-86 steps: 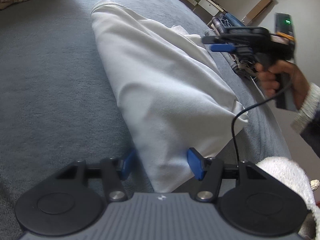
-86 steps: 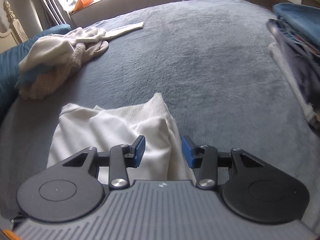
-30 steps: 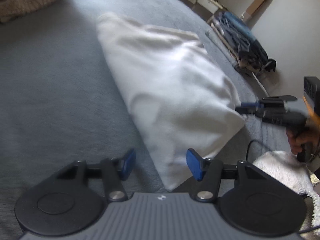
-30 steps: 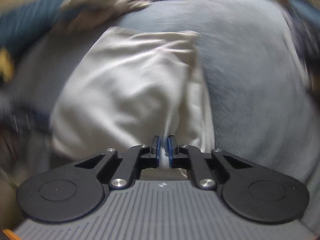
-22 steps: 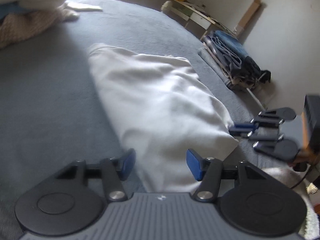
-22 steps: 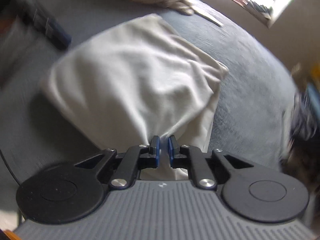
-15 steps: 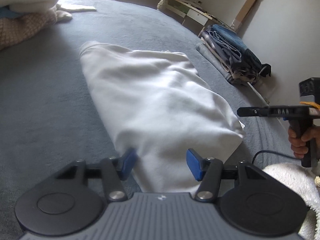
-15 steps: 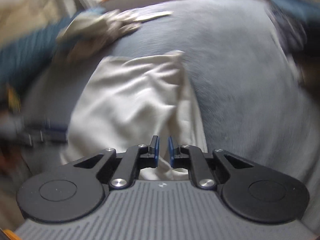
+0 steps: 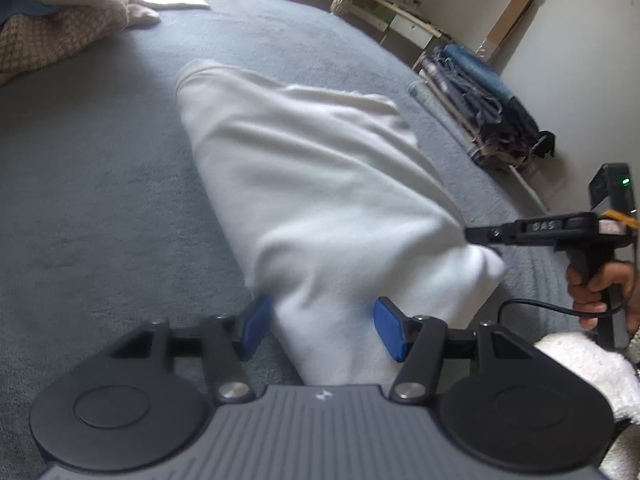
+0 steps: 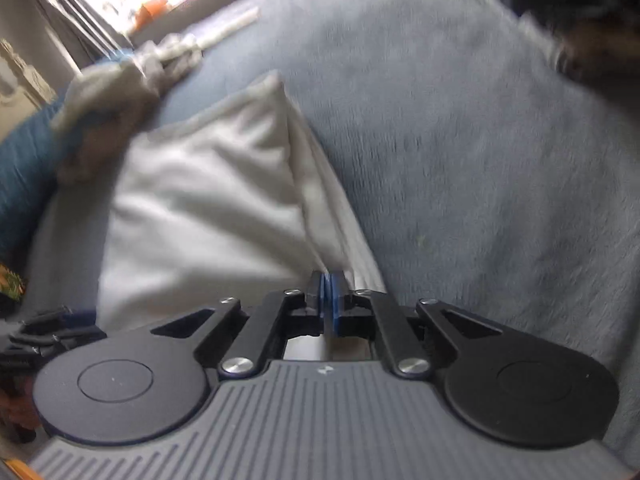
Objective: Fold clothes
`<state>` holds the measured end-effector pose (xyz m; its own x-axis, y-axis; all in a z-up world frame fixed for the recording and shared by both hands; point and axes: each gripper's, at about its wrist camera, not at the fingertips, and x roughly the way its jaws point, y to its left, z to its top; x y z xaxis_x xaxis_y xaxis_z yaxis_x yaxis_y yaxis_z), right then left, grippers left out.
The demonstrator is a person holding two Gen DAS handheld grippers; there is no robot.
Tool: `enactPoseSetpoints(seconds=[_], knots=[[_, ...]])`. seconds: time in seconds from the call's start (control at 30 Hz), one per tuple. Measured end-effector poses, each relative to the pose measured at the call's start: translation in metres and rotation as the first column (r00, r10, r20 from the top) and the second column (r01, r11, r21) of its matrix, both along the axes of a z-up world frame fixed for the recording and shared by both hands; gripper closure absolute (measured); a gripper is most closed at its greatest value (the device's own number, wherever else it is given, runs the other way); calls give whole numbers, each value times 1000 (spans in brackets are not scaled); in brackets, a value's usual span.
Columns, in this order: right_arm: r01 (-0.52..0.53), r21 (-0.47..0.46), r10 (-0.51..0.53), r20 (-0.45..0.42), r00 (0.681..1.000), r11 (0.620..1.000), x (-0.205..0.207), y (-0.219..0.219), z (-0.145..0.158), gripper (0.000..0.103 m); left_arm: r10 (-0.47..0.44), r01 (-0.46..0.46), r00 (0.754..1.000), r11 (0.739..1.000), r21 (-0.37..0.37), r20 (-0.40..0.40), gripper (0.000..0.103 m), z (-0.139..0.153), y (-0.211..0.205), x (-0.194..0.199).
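Nearest the left wrist camera, the left gripper (image 9: 318, 326) stands with its blue pads wide apart, straddling the near end of the white garment (image 9: 320, 200) without pinching it; the cloth passes between the pads and under the gripper body. From there the garment's long axis runs away across the grey bed cover (image 9: 100, 200), toward the far edge of the bed, ending in a rounded, folded-looking far end. It lies as a narrow, doubled-up strip, several layers thick to judge by its bulk. At its near right corner the right gripper (image 10: 329, 304) is clamped on the cloth, pads pressed together with a fold of white fabric pinched between them; in the left view this gripper comes in from the right side, held by a hand (image 9: 600, 292). So both grippers sit at the same near end, the left on the axis and the right at the corner, and I judge that any fold of the length would carry this near end away along the axis toward the far end. Farther off, a heap of loose clothes (image 9: 60, 20) lies at the far left corner of the bed, and a stack of dark folded clothes (image 9: 480, 108) sits beyond the right edge.
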<state>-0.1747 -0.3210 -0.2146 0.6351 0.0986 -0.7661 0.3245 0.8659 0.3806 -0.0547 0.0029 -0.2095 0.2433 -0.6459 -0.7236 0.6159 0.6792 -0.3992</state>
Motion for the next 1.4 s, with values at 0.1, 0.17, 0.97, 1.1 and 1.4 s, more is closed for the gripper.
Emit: enactPoseSetpoints(seconds=[0.1,0.17,0.97,1.1,1.4], knots=[[22,13,-22,55,998,1000,0,-3,16,98,17,-17,1000,1000,-8,-25,44,-6,3,1],[35,3,-35,86,996,999,2,-8,29,97,23,-24,999,1000,-16,-33,44,-8,4,1],[-23,-356,62,99,993,934,99,8,20,98,-10,8,999,998,-56,-34,43,-15,5,2],[39,-163,-6,198,980,986,104,-14,31,61,-16,15,999,998,-54,-28,42,-16,4,1],[2,-188,41,227,973,982,152,-9,5,100,-13,11,999,998,-60,-30,42,-17,3,-2]])
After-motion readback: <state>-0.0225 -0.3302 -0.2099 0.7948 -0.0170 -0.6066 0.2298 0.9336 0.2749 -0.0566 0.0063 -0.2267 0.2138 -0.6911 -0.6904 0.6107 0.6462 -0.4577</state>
